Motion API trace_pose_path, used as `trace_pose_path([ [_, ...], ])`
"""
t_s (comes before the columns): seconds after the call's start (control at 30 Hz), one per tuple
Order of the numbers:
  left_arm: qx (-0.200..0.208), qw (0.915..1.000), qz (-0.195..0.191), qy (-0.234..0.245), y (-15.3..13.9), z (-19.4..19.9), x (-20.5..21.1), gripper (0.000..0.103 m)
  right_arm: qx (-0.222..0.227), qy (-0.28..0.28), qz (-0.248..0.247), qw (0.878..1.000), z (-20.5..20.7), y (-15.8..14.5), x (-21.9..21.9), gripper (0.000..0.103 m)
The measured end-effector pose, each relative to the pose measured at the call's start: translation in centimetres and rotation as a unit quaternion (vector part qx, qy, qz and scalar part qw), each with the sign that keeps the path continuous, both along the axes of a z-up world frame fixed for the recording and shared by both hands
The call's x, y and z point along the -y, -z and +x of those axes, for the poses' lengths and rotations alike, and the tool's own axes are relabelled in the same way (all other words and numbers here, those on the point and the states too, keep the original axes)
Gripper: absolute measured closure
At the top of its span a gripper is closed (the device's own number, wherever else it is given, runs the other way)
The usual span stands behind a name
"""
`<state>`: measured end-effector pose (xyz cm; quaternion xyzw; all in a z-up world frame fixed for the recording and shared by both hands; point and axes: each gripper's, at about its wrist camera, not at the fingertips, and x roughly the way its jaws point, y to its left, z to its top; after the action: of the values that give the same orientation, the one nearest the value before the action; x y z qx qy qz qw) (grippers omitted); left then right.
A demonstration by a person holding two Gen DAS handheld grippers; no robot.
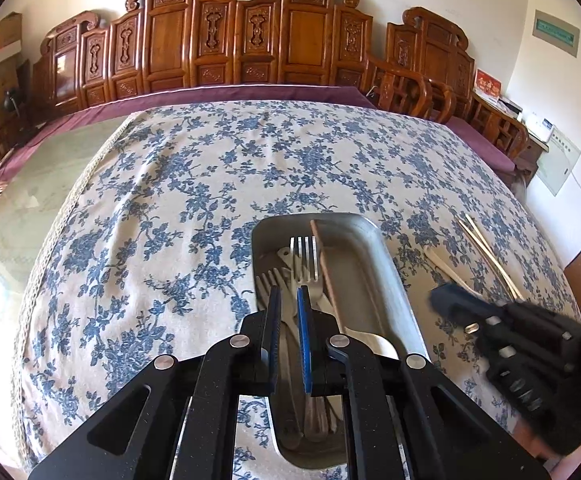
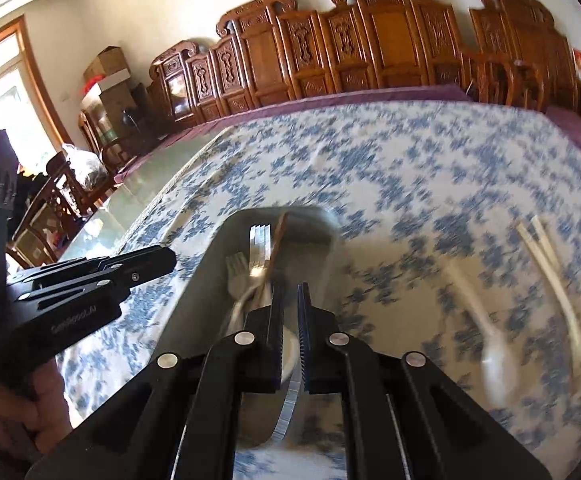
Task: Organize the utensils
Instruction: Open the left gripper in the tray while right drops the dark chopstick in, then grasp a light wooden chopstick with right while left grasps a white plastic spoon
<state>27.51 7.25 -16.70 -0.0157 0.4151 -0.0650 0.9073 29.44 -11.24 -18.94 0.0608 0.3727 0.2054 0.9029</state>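
A steel tray (image 1: 386, 276) lies on the floral tablecloth and holds several forks (image 1: 304, 256), a white spoon and a brown chopstick (image 1: 326, 264). My left gripper (image 1: 289, 300) hovers over the tray's near end, its jaws a narrow gap apart with nothing between them. My right gripper (image 2: 290, 304) hovers over the tray (image 2: 210, 280) in a blurred view, jaws narrowly apart and empty; it also shows in the left wrist view (image 1: 450, 300). A white spoon (image 2: 486, 332) and pale chopsticks (image 2: 550, 276) lie on the cloth right of the tray.
The table carries a blue floral cloth (image 1: 210, 184) with bare glass (image 1: 30, 208) at its left. Carved wooden chairs (image 1: 250, 40) line the far wall. The loose chopsticks (image 1: 486, 248) and spoon handle (image 1: 446, 268) lie near the table's right side.
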Motion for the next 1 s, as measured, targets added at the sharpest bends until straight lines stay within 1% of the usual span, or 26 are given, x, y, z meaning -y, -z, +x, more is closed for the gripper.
trace_pose_path([
  [0.13, -0.001, 0.9999, -0.004, 0.014, 0.1, 0.0, 1.4, 0.096, 0.027, 0.013, -0.040, 0.999, -0.6, -0.8, 4.5, 0.093],
  [0.23, -0.001, 0.9996, -0.002, 0.028, 0.2, 0.0, 3.0, 0.095, 0.033, 0.028, -0.065, 0.997, -0.6, -0.7, 8.1, 0.093],
  [0.27, -0.001, 0.9994, -0.003, 0.033, 0.2, 0.0, 3.5, 0.091, 0.034, 0.034, -0.074, 0.996, -0.5, -0.6, 9.2, 0.093],
  [0.3, -0.001, 0.9993, -0.002, 0.038, 0.3, 0.0, 4.1, 0.085, 0.034, 0.040, -0.083, 0.995, -0.3, -0.4, 10.6, 0.093],
  [0.37, -0.001, 0.9989, -0.003, 0.047, 0.4, 0.0, 5.2, 0.080, 0.030, 0.050, -0.095, 0.994, 0.1, 0.1, 12.6, 0.093],
  [0.43, -0.004, 0.9985, -0.003, 0.055, 0.5, 0.0, 6.3, 0.078, 0.022, 0.058, -0.104, 0.993, 0.8, 0.8, 14.7, 0.093],
  [0.5, -0.006, 0.9978, -0.005, 0.065, 0.7, 0.0, 7.5, 0.068, 0.016, 0.068, -0.116, 0.991, 1.4, 1.6, 16.4, 0.093],
  [0.6, -0.007, 0.9972, -0.004, 0.074, 1.0, -0.1, 8.9, 0.058, -0.004, 0.076, -0.121, 0.990, 2.7, 3.2, 18.5, 0.093],
  [0.7, -0.010, 0.9966, -0.009, 0.081, 1.3, -0.1, 10.1, 0.050, -0.023, 0.072, -0.134, 0.988, 3.5, 4.7, 19.4, 0.093],
  [0.73, -0.011, 0.9965, -0.010, 0.083, 1.3, -0.1, 10.4, 0.050, -0.026, 0.075, -0.137, 0.987, 3.5, 5.1, 19.6, 0.091],
  [0.8, -0.014, 0.9962, -0.011, 0.086, 1.5, -0.2, 11.0, 0.049, -0.034, 0.078, -0.132, 0.988, 3.5, 5.8, 20.2, 0.090],
  [0.9, -0.018, 0.9957, -0.005, 0.091, 1.8, -0.3, 11.8, 0.049, -0.052, 0.079, -0.105, 0.990, 3.6, 6.5, 21.1, 0.087],
  [1.0, -0.020, 0.9956, -0.005, 0.092, 1.9, -0.4, 12.2, 0.049, -0.065, 0.074, -0.094, 0.991, 3.6, 7.0, 21.2, 0.087],
])
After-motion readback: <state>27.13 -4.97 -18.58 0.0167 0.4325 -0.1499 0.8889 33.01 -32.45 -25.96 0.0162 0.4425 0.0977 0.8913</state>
